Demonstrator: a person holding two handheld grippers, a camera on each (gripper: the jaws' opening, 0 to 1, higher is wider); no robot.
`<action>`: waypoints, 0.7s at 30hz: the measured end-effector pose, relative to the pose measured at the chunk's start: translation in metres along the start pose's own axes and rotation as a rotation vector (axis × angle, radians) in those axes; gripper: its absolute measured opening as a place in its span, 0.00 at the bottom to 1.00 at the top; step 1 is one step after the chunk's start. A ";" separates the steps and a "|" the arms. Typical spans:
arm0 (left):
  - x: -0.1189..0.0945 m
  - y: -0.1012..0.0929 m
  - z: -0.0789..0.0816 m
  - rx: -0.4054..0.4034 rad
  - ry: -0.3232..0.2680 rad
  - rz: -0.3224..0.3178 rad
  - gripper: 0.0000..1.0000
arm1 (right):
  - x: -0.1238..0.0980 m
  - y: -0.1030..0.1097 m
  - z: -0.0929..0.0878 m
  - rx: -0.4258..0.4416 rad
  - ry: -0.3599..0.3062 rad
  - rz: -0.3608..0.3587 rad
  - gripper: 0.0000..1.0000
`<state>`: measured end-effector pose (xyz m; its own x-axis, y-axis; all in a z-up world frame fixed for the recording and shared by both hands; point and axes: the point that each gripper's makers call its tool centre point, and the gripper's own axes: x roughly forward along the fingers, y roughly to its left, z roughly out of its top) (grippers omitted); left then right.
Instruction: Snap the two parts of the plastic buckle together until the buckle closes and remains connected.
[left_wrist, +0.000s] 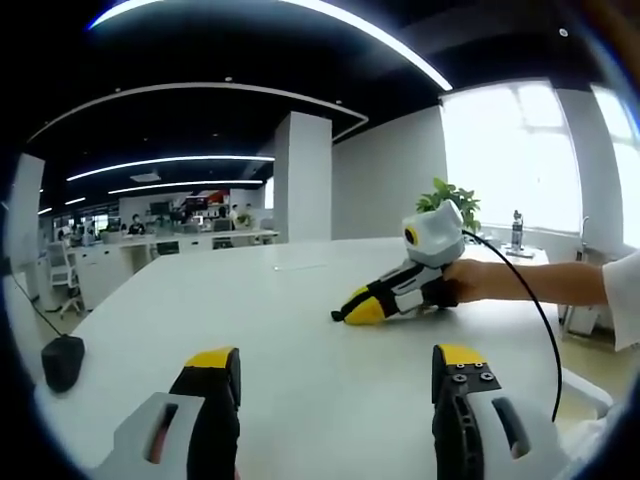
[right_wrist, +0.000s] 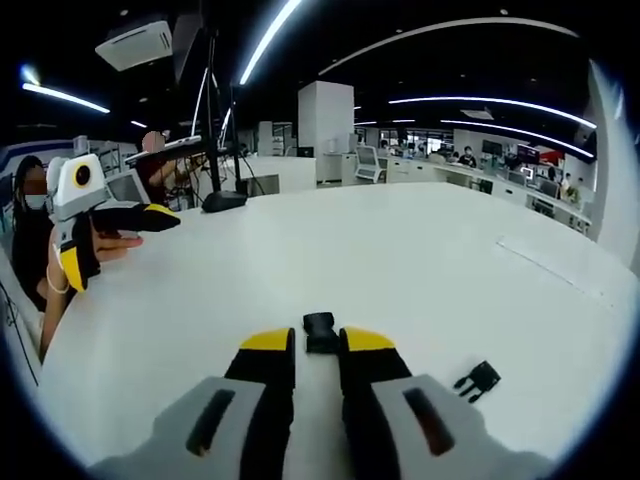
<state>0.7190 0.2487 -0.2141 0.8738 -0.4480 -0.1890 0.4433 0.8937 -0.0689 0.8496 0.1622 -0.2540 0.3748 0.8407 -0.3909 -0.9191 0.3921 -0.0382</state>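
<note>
The right tongs are drawn in close, their yellow-tipped jaws nearly together with one black buckle part sitting in the gap between the tips, at twelve o'clock from the tool's body in the right gripper view. The jaws appear to pinch it, low against the white tabletop, which looks like a grasp meant to carry this half over to its mate. That mate, the second buckle part, lies loose on the tabletop near the tongs at about four o'clock, prongs showing, apart from the first piece and touched by nothing. The two halves are clearly not yet joined.

The left tongs stand wide apart and carry nothing, hovering over bare tabletop in the left gripper view. I'd judge they are kept spread so they can come in and steady or pick up the loose half once needed. In the right gripper view this same tool shows at about ten o'clock, raised well clear of the buckle in the person's hand.

From the left gripper view, the right tool lies at two o'clock, tips down on the tabletop. Further out, a small potted plant stands behind it, and a dark object sits at the table's edge near eight o'clock.
</note>
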 end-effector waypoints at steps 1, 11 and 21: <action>0.000 0.000 0.000 0.001 0.000 0.000 0.79 | 0.000 0.000 0.000 0.002 -0.001 -0.004 0.13; 0.000 0.001 0.001 0.003 0.000 0.002 0.79 | -0.003 -0.004 -0.002 0.000 0.000 -0.037 0.13; 0.003 0.006 0.005 0.007 -0.003 0.006 0.79 | -0.007 -0.005 0.002 -0.005 -0.022 -0.049 0.12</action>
<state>0.7253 0.2525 -0.2103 0.8770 -0.4427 -0.1867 0.4394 0.8962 -0.0610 0.8516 0.1555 -0.2491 0.4216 0.8286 -0.3682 -0.9004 0.4308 -0.0615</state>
